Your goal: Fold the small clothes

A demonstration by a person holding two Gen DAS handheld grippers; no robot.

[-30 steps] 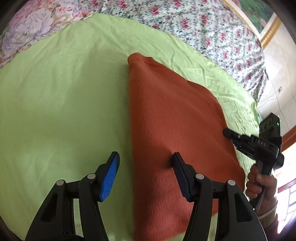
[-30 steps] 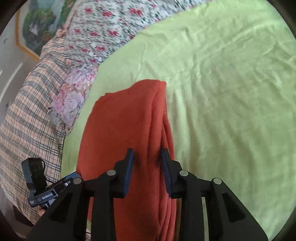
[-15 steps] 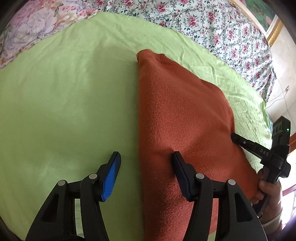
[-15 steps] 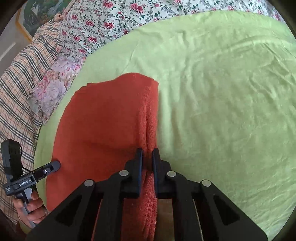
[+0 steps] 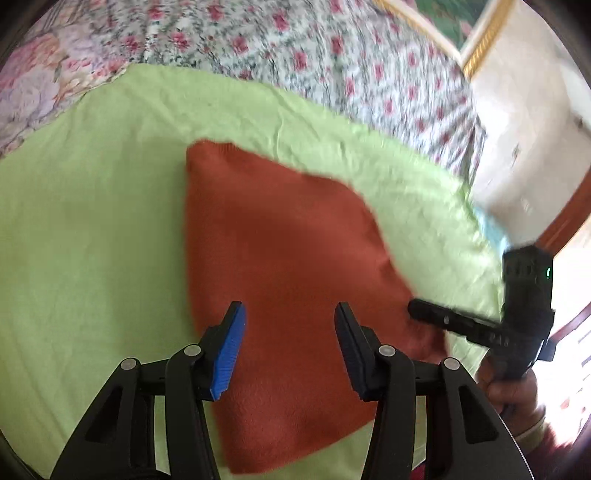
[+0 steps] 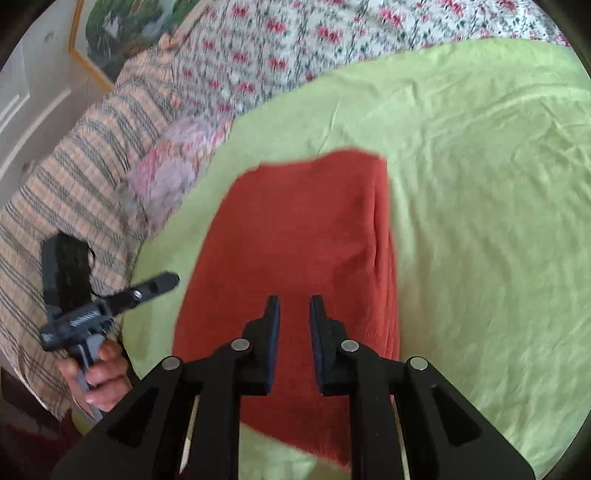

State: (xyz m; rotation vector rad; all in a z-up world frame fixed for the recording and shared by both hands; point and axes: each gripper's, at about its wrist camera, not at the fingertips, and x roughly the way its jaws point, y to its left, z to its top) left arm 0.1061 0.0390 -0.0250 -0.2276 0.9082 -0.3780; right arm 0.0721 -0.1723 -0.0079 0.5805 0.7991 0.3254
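A folded rust-orange knit garment (image 5: 288, 266) lies flat on the light green sheet (image 5: 92, 229); it also shows in the right wrist view (image 6: 303, 243). My left gripper (image 5: 290, 317) is open and empty, held above the garment's near part. My right gripper (image 6: 294, 308) is open with a narrow gap, empty, above the garment's near part. The right gripper also shows at the garment's right edge in the left wrist view (image 5: 417, 308). The left gripper shows beside the garment's left edge in the right wrist view (image 6: 170, 280).
The green sheet (image 6: 480, 221) covers the bed. A floral bedspread (image 5: 314, 59) lies beyond it, a plaid cover (image 6: 55, 199) at the left in the right wrist view. A framed picture (image 6: 110, 33) hangs on the wall. The bed's edge is near both hands.
My right gripper has let go of the garment's folded edge and opened slightly. Both grippers have lifted and pulled back, and the garment now lies flat.
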